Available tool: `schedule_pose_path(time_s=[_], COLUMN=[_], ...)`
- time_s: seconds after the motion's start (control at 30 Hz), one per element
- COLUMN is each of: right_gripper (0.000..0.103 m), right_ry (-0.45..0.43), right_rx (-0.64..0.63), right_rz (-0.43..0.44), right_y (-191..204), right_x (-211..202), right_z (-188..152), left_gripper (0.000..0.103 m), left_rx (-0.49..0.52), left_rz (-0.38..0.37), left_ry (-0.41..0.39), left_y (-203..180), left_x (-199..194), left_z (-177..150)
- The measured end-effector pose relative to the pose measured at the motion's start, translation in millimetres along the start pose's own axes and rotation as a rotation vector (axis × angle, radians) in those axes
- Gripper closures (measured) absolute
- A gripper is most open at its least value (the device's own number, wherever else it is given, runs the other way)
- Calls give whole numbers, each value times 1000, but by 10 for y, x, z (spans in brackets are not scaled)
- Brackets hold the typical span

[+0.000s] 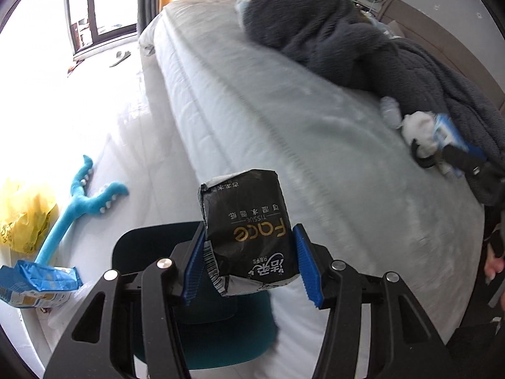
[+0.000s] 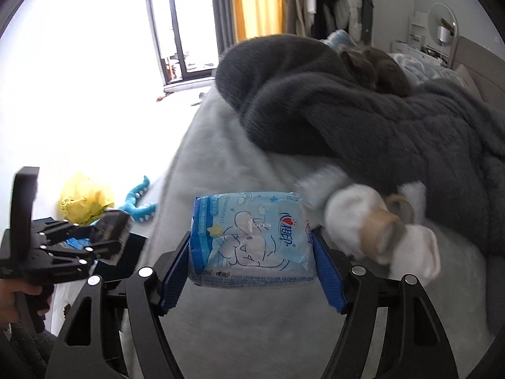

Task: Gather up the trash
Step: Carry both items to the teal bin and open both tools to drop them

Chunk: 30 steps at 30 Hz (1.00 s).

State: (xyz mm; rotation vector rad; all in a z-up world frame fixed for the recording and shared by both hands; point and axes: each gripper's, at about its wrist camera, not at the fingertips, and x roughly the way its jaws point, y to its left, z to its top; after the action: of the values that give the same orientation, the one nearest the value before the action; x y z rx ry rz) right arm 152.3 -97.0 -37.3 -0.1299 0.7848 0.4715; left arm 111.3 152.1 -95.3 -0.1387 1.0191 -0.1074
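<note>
My left gripper is shut on a black tissue pack and holds it above the dark teal bin beside the bed. My right gripper is shut on a light blue tissue pack and holds it over the bed's pale sheet. The right gripper and its pack also show in the left wrist view, far right. The left gripper shows in the right wrist view, lower left. A crumpled white tissue wad with a brown tape roll lies on the bed beside the blue pack.
A dark grey blanket covers the far half of the bed. On the floor are a blue plush toy, a yellow bag and another blue pack. A window is behind.
</note>
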Motion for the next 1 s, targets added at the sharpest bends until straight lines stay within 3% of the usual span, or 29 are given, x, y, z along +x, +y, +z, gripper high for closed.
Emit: schedule_pose_path(time_s=[0.5,0.83,0.93,1.0], right_gripper=[30,30,30,30], right_ry=[-10,28,45,59], right_rx=[-69,-139,-154,-161], right_rz=[129,198,206,213], right_y=[869,1515,1624,1700], right_x=[250,514,587,650], right_z=[236,242,219,203], left_gripper=[47,46,39,28], left_rx=[-45,-92,-108,-120], left_rz=[42,30,36,38], left_ry=[92,200,235,248], left_y=[685,1051,1151,1205], left_x=[170,337,392,404], left_z=[-338,-627,-719,-763])
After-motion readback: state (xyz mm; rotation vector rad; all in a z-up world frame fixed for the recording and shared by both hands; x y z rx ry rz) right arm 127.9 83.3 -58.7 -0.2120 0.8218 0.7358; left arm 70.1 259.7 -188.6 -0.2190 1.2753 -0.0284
